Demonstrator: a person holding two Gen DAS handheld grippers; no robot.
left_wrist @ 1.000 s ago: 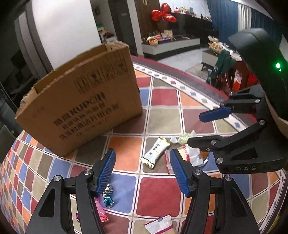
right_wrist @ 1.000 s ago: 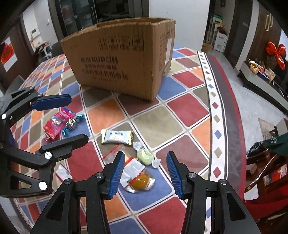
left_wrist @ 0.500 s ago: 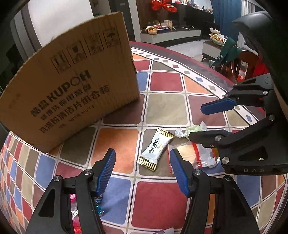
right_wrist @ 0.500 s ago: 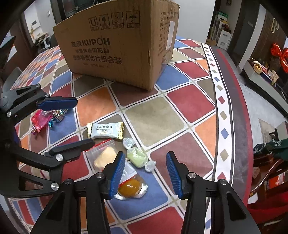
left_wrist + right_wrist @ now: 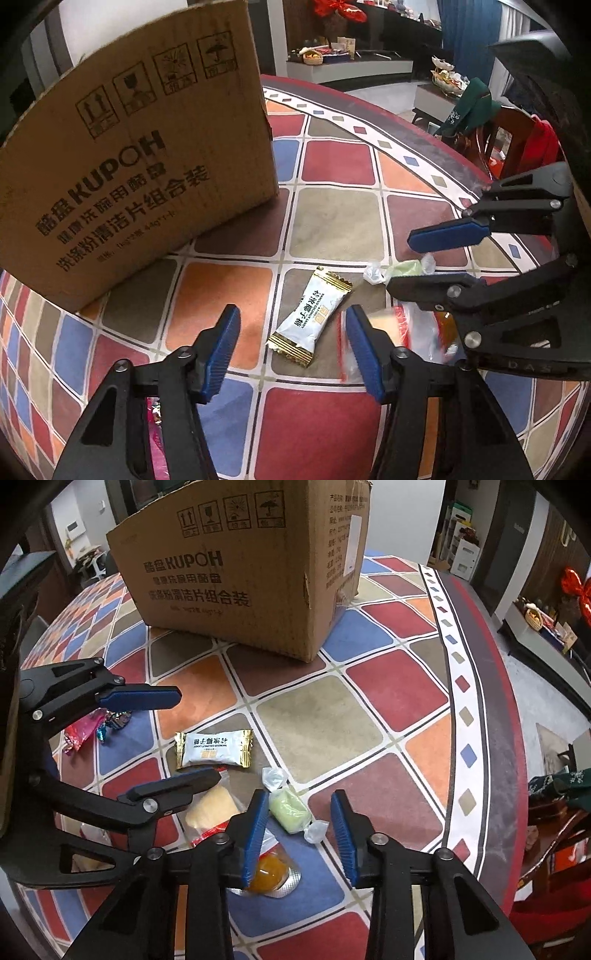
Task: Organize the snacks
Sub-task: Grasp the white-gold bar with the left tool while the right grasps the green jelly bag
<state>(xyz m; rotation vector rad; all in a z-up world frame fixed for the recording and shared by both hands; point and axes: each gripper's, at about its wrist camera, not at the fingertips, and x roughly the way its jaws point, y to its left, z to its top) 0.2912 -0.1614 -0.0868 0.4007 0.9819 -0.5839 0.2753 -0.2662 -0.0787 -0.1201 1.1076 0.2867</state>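
A white and gold candy bar (image 5: 310,317) (image 5: 214,752) lies on the checked tablecloth. My left gripper (image 5: 291,345) is open just above and around it; it also shows in the right wrist view (image 5: 173,734). A green wrapped candy (image 5: 290,812) (image 5: 404,268) lies between the fingers of my open right gripper (image 5: 299,834), which also shows in the left wrist view (image 5: 428,260). A clear packet with a yellowish cake (image 5: 212,806) and an orange jelly cup (image 5: 267,875) lie beside it. A brown cardboard box (image 5: 129,166) (image 5: 251,565) stands behind the snacks.
Pink and shiny wrapped candies (image 5: 92,725) lie at the left, partly behind the left gripper. The round table's edge (image 5: 509,738) curves along the right, with chairs and a red item (image 5: 539,144) beyond it.
Both grippers have moved down and forward toward the snacks. The candy bar now sits between the left fingers and the green candy between the right fingers.
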